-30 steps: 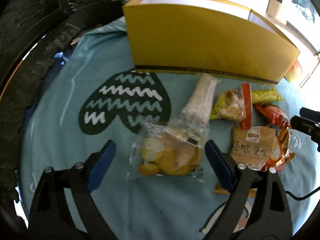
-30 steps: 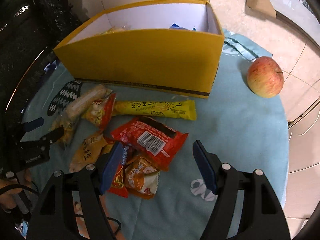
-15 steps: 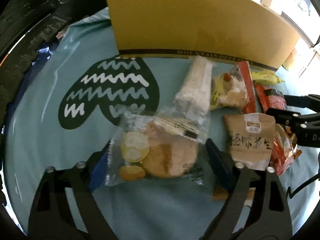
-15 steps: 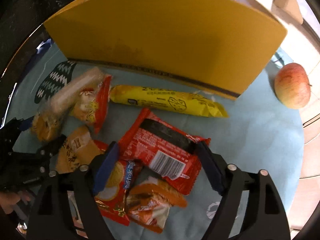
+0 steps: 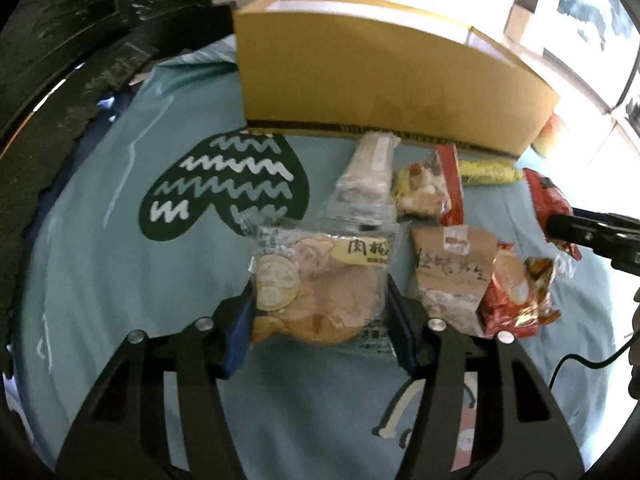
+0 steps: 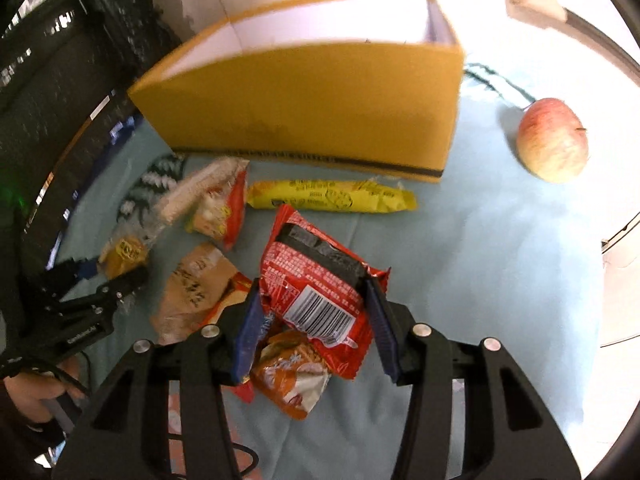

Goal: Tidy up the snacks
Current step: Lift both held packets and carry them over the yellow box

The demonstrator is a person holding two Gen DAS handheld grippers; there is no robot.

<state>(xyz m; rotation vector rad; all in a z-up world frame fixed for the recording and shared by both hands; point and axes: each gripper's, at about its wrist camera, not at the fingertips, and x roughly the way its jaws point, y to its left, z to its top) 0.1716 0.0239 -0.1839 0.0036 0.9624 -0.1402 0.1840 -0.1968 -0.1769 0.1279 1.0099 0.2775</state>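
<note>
My left gripper point(image 5: 320, 320) is shut on a clear bag of round pastries point(image 5: 320, 280) and holds it above the teal cloth. My right gripper point(image 6: 314, 320) is shut on a red snack packet point(image 6: 316, 280) with a barcode, lifted off the pile. The yellow open box point(image 5: 380, 80) stands behind the snacks; it also shows in the right wrist view point(image 6: 320, 96). A long white packet point(image 5: 370, 168), a brown paper packet point(image 5: 450, 272), a yellow bar point(image 6: 332, 196) and an orange packet point(image 6: 292, 372) lie on the cloth.
A red apple point(image 6: 554, 140) lies right of the box. The teal cloth point(image 5: 120, 260) carries a dark heart print point(image 5: 224, 184). A dark carved chair point(image 5: 80, 40) stands at the left. A red-and-yellow packet point(image 5: 430, 192) lies by the box front.
Both grippers have closed on their packets and lifted them: the left on the pastry bag, the right on the red packet. Both cameras have pulled back from the box.
</note>
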